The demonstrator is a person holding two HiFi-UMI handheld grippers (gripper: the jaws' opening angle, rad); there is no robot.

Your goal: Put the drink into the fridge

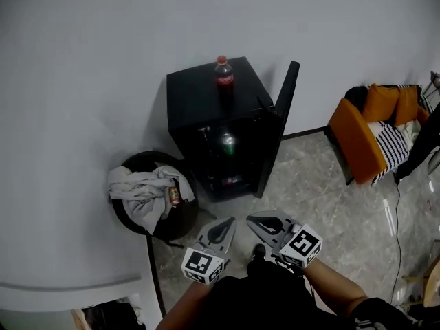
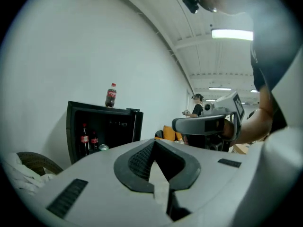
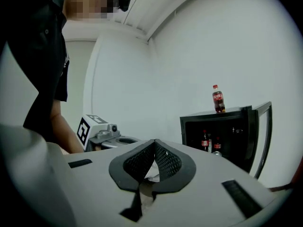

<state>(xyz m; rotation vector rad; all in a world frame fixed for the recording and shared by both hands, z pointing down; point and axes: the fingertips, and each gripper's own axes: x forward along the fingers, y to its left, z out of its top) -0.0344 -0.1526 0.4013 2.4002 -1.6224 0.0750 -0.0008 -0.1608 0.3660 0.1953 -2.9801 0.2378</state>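
Observation:
A cola bottle (image 1: pixel 224 74) with a red cap stands upright on top of the black mini fridge (image 1: pixel 199 102), whose door (image 1: pixel 278 126) hangs open to the right. Inside the fridge are two more cola bottles (image 2: pixel 84 137) and a can (image 1: pixel 227 141). My left gripper (image 1: pixel 230 221) and right gripper (image 1: pixel 251 218) are side by side low in the head view, well short of the fridge. Both point toward it. Each has its jaws shut with nothing between them. The bottle (image 3: pixel 218 99) on top also shows in the right gripper view, and as a bottle (image 2: pixel 111 95) in the left gripper view.
A dark round basket (image 1: pixel 130 167) holding a grey cloth (image 1: pixel 148 191) and a small can stands left of the fridge. An orange chair (image 1: pixel 357 139) with a striped cushion sits at the right wall. Marbled floor (image 1: pixel 323 198) lies between me and the fridge. Another person stands far back (image 2: pixel 197 105).

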